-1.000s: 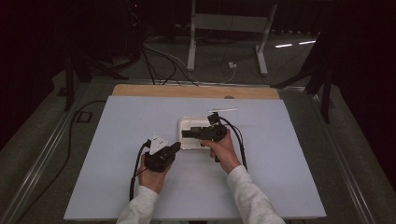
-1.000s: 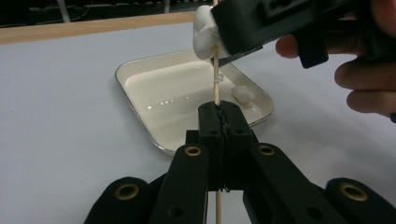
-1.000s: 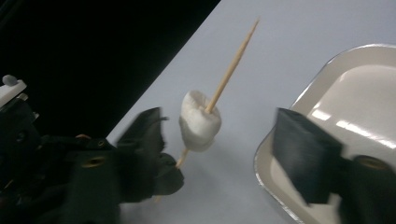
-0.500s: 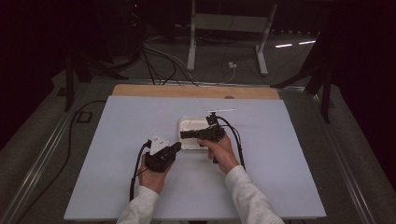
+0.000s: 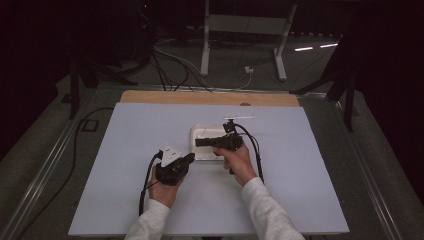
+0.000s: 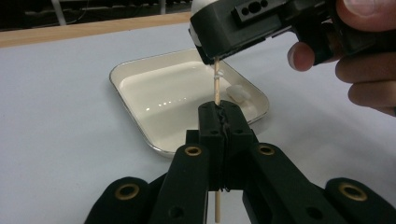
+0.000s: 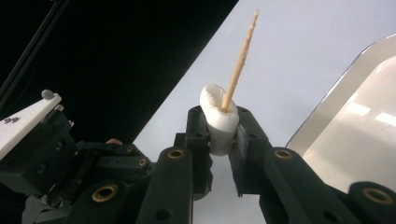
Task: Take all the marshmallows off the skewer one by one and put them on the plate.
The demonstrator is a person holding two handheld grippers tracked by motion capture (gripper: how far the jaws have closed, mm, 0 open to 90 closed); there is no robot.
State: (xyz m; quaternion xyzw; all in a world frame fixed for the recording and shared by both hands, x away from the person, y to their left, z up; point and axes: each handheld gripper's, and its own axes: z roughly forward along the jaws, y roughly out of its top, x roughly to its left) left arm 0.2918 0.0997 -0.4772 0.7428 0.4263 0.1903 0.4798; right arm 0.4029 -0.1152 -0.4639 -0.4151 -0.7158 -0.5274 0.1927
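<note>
My left gripper (image 6: 223,109) is shut on a thin wooden skewer (image 6: 216,88) and holds it upright near the white tray's (image 6: 135,70) front edge. A white marshmallow (image 7: 218,114) is threaded on the skewer (image 7: 240,58), whose point sticks out above it. My right gripper (image 7: 219,126) has just been closing, and its pads now press on the marshmallow's sides. In the high view the right gripper (image 5: 198,142) reaches left over the tray (image 5: 202,131), right above the left gripper (image 5: 190,157). A second marshmallow (image 6: 238,93) lies in the tray.
The tray sits mid-table on a pale blue mat (image 5: 125,150). A wooden strip (image 5: 200,97) runs along the mat's far edge. Cables trail from both grippers toward the person. Beyond the table are metal stand legs (image 5: 240,45) and floor cables.
</note>
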